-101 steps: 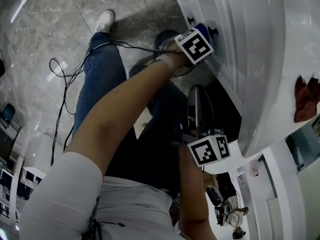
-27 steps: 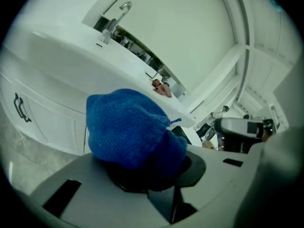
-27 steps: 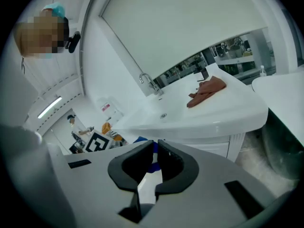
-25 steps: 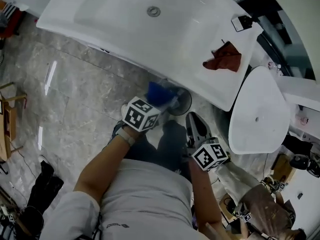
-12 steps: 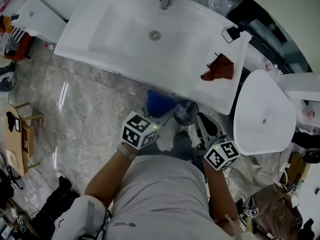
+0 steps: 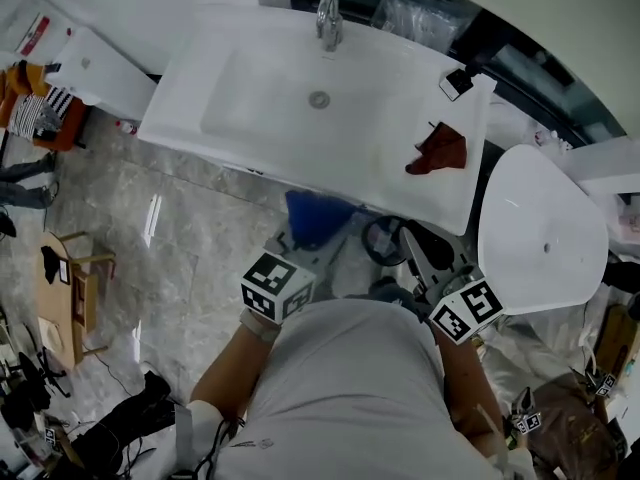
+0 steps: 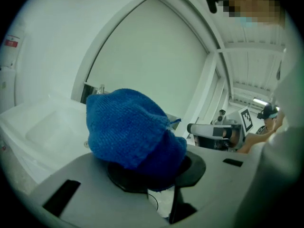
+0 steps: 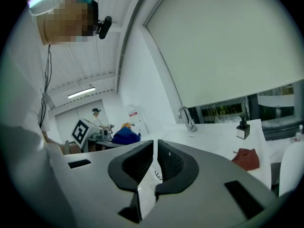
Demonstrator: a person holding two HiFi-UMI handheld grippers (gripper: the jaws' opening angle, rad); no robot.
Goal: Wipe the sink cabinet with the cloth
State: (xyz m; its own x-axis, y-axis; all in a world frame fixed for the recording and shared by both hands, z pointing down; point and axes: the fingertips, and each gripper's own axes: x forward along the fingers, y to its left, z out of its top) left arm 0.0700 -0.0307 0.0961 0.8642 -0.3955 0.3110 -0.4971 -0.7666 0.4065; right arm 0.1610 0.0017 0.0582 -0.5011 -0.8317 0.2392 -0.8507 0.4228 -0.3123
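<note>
Between the jaws of the left gripper (image 7: pixel 152 175) a bunched blue cloth (image 7: pixel 133 132) is clamped, its bulk swelling up and forward over the black jaw pads. In the head view this gripper is seen just off the front edge of the sink top (image 6: pixel 400 98), near the middle of that edge, with the cloth carried close below it; whether the cloth touches anything cannot be told. The right gripper (image 8: pixel 154 163) is held low and nearer the right end of the front edge, its jaws drawn together to a thin slit with nothing between them. Further out, a crumpled red rag (image 6: pixel 437 151) is left near the right end of the sink top, a small black object (image 6: pixel 455 83) stands at the back right corner, and a faucet (image 6: pixel 328 18) rises at the middle of the back edge. The sink cabinet faces are hidden under the top from above. The cloth appears knitted, and is judged light, soft and easily squashed, so it should mould to flat panels. It is best gripped at its gathered middle, as here, leaving a loose pad ahead of the jaws, though dragging could tug it free.
</note>
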